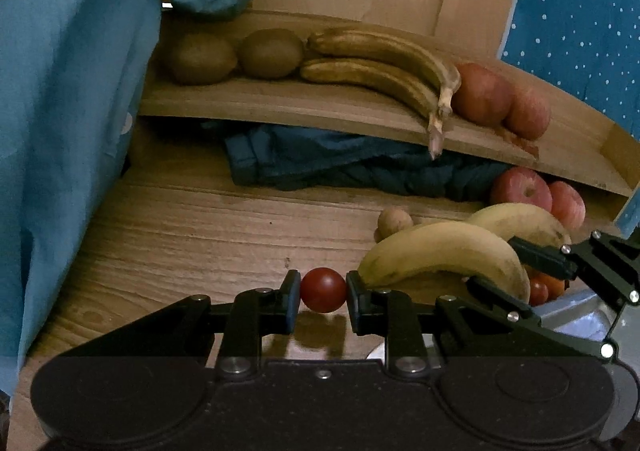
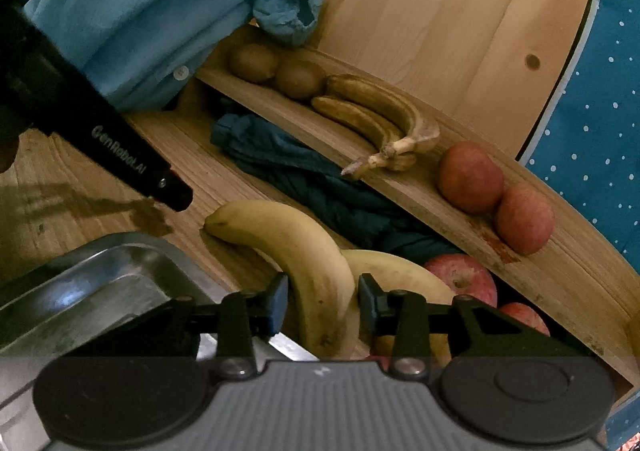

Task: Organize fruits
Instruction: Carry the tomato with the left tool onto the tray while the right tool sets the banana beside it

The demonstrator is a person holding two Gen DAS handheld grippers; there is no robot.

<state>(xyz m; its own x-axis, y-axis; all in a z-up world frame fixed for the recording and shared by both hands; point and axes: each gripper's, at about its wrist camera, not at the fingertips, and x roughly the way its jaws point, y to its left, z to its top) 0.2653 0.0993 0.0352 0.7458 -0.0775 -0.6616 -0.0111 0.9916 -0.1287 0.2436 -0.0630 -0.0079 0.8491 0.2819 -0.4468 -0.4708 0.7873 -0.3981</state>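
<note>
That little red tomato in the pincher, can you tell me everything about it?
The tomato is small, round, smooth and glossy dark red, with no stem showing. It looks whole and unbruised. The left gripper is shut on it, one black pad pressing each side. It sits low over the wooden tabletop, its shadow just beneath. A yellow banana lies right beside it.

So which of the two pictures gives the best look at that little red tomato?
The left wrist view. There the small red tomato sits whole and unblocked, pinched between the left tongs just above the wooden table. The right wrist view does not show it; only the left tool's dark body crosses that picture's left side.
</note>
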